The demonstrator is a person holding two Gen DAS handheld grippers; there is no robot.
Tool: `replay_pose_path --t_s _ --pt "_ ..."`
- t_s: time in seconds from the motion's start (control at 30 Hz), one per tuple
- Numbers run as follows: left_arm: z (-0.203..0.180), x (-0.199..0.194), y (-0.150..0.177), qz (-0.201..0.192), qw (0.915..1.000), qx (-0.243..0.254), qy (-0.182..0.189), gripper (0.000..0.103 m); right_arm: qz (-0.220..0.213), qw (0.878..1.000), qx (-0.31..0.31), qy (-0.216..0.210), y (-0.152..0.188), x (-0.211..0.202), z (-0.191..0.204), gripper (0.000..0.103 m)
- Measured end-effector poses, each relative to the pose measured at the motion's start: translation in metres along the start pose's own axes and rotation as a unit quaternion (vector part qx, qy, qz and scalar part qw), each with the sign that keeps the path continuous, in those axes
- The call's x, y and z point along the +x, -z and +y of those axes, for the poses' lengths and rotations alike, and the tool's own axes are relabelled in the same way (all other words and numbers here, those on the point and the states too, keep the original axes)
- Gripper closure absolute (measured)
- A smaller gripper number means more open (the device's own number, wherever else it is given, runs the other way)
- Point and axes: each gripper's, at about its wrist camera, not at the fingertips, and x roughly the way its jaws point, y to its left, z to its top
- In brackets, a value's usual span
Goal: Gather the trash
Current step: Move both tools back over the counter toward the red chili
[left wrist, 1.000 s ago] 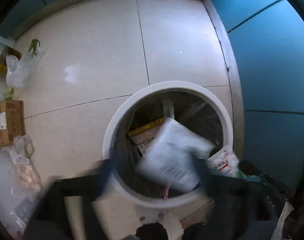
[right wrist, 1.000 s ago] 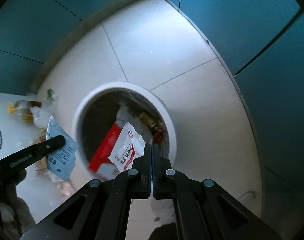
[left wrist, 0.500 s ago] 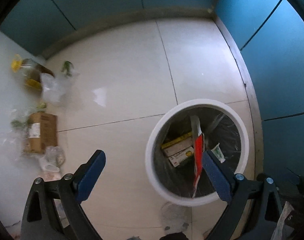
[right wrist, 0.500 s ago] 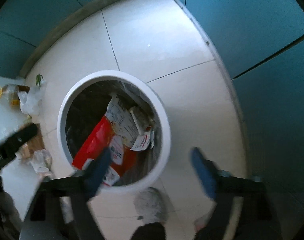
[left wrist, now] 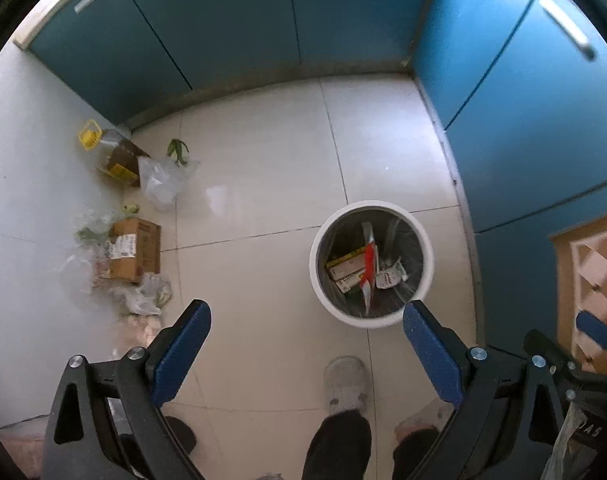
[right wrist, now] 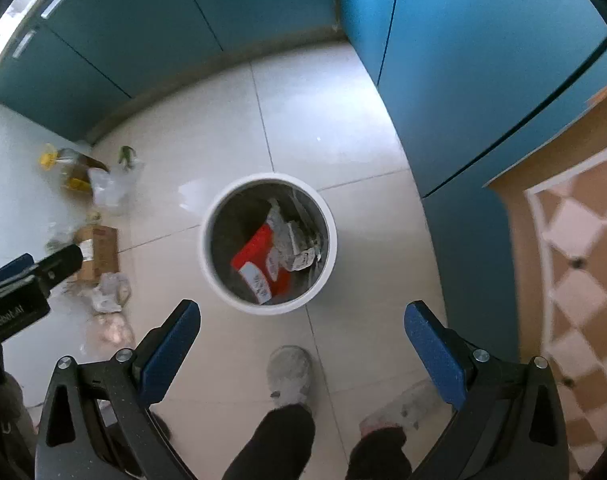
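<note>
Left of the white bin (left wrist: 370, 272), a cardboard box (left wrist: 134, 249) and plastic bags (left wrist: 164, 178) lie on the floor. Both the left tool (left wrist: 306, 330) and right tool (right wrist: 302, 326) gape wide, empty. Best approach: lower onto one loose bag, pinching its bunched top.

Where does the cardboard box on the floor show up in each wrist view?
Left wrist: the cardboard box lies left of centre, among plastic bags by the wall.
Right wrist: the same box sits at the far left, just beyond the other gripper's finger.
Shared landmark: the white trash bin stands to its right in both.
</note>
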Motion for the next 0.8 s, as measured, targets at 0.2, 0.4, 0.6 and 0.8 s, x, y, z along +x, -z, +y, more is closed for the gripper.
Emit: replay_pose_path --t_s 0.2,0.4,0.6,0.8 --pt "-0.006 -0.086 0.017 -0.018 0.9996 0.019 0.009 0.005 -0.023 1.000 -0.004 -0.011 0.015 -0.106 0.004 0.000" --pt "-0.007 -0.157 0.038 -0.036 0.9989 0.027 0.017 0.005 -0.041 0.999 0.001 -0.026 0.036 -0.201 0.001 0.000" --pt "-0.012 -0.222 0.054 -0.065 0.9975 0.029 0.005 0.005 -0.057 0.997 -0.006 -0.050 0.062 -0.276 -0.002 0.000" --pt "-0.044 -0.277 0.055 -0.126 0.9903 0.053 -0.027 0.005 -0.073 0.992 0.022 -0.097 0.082 -0.328 -0.024 0.000"
